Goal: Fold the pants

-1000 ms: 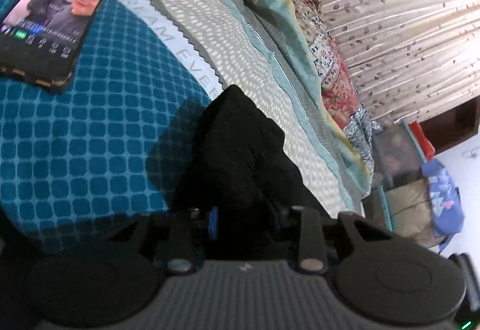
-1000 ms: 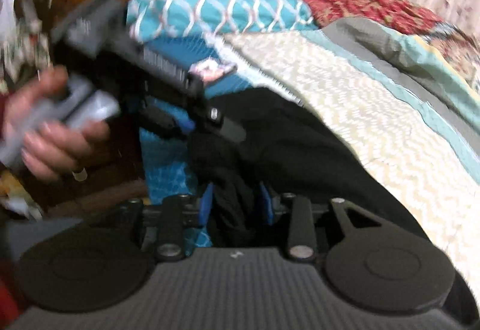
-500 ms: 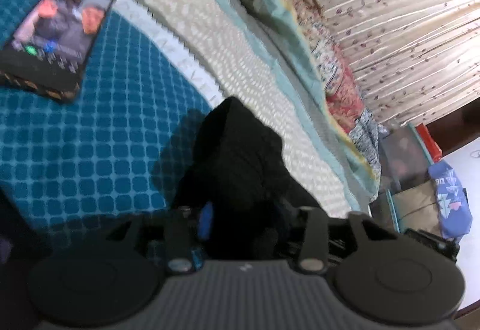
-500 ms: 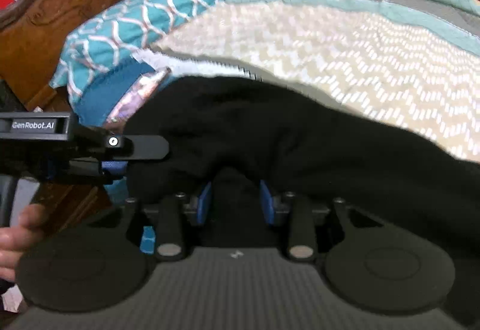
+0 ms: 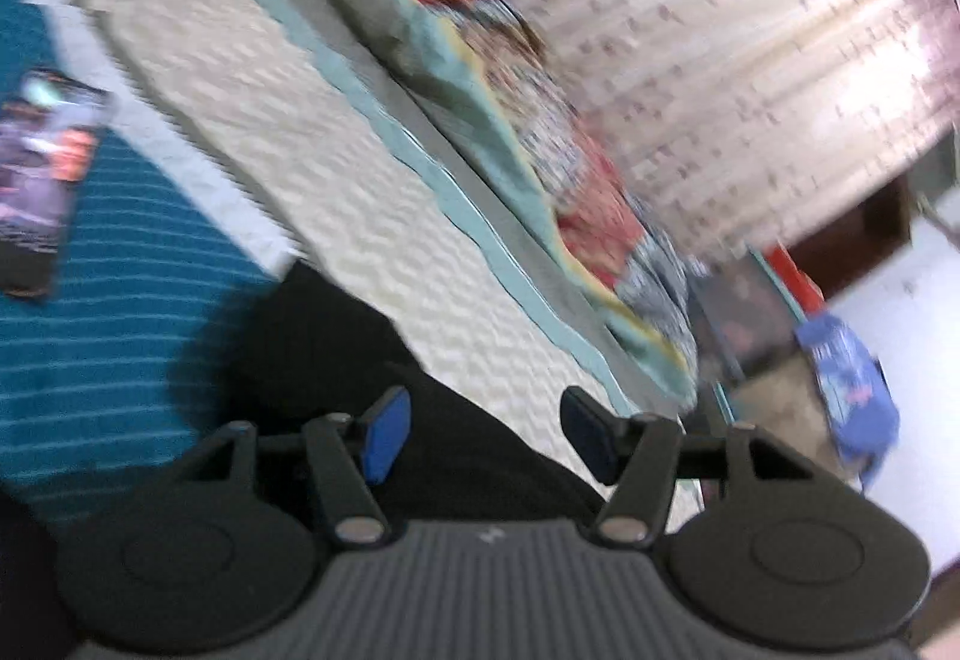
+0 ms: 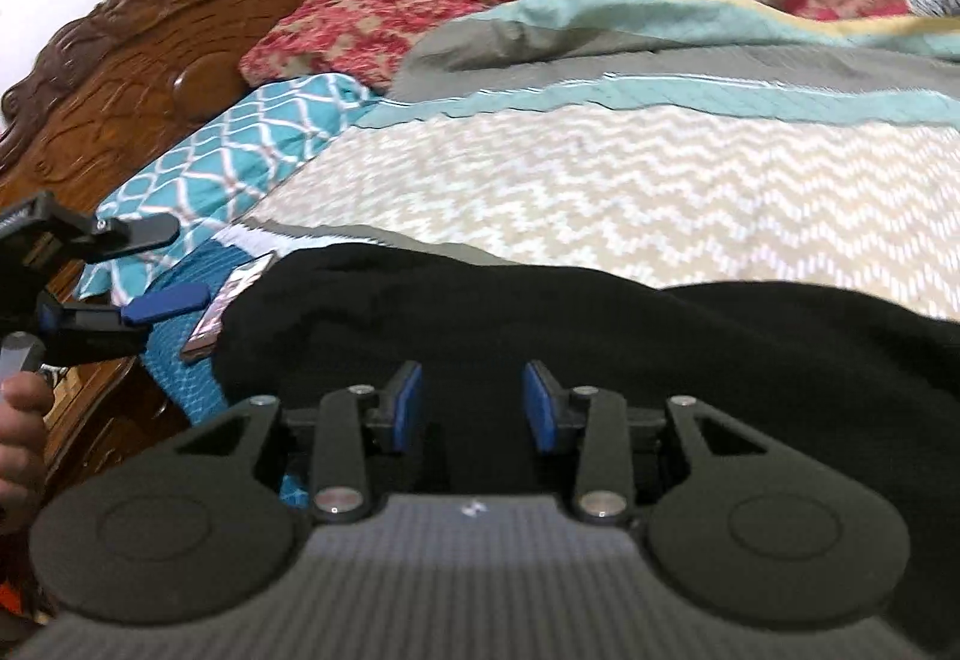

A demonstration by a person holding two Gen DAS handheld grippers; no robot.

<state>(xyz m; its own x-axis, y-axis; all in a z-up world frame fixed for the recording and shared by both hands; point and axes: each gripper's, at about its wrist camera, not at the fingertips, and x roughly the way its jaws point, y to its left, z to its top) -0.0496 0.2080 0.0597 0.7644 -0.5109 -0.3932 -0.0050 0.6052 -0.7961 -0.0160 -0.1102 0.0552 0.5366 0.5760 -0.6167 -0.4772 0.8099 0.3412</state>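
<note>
Both grippers hanging with jaws spread over the black pants [image 6: 600,336] on the bed.

Left gripper [image 5: 480,435] and right gripper [image 6: 471,408] are gripping nothing; the pants are lying across a chevron bedspread [image 6: 630,180] and teal blanket [image 5: 90,348] (a phone [image 5: 42,180] is resting beside them).

My left gripper [image 5: 480,435] has its jaws spread, with only the black pants [image 5: 336,336] lying low between them. A phone [image 5: 42,180] lies on the teal cover to my left, near the pants; bunched quilts [image 6: 660,0] and the carved headboard [image 6: 120,78] wall off the far side.
</note>
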